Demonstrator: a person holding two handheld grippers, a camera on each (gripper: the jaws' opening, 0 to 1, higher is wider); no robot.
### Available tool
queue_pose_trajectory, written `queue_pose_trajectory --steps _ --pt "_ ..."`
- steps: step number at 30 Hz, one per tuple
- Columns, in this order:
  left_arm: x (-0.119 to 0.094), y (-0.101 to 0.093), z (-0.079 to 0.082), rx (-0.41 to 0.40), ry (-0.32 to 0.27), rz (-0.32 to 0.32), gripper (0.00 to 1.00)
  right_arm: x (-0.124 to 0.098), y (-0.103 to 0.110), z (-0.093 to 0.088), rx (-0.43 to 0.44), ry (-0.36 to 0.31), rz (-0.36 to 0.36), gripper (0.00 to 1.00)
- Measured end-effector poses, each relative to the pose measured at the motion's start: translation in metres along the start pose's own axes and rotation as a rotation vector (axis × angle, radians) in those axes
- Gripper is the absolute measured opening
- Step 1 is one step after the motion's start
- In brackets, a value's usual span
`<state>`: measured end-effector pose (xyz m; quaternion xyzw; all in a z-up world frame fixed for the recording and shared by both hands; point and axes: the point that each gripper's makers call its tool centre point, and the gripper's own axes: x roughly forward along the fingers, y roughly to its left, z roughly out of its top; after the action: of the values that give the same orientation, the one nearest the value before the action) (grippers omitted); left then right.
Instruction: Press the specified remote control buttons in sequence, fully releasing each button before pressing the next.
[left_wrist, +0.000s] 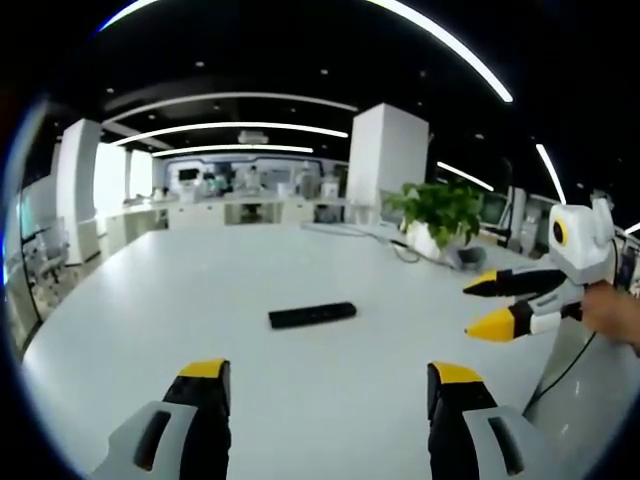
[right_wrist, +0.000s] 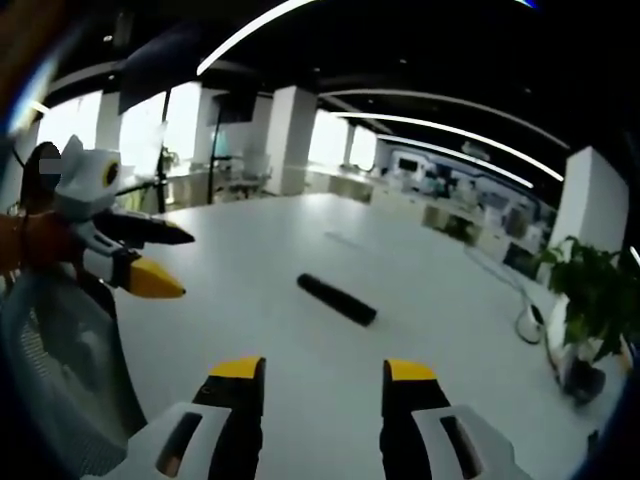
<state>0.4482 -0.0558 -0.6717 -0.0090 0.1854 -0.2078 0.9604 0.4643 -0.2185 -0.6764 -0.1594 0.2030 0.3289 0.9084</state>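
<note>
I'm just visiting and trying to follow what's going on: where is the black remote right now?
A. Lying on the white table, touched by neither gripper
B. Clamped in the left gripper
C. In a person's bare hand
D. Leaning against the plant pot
A: the remote lies flat on the table, ahead of the open left gripper and the open right gripper, apart from both.

The black remote control (left_wrist: 312, 315) lies too small in both views for any buttons to be made out. In the left gripper view, the hand (left_wrist: 615, 312) holding the right gripper (left_wrist: 482, 305) is cut off at the picture's edge. Distant desks and screens (left_wrist: 250, 190) are blurred.
</note>
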Motion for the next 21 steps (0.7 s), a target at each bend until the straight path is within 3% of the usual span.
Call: queue_pose_trajectory --steps 21 --pt "0.0008 -0.0010 -0.0016 0.006 0.008 -0.006 0.83 0.0006 -0.0025 -0.0026 -0.003 0.014 -0.011 0.44"
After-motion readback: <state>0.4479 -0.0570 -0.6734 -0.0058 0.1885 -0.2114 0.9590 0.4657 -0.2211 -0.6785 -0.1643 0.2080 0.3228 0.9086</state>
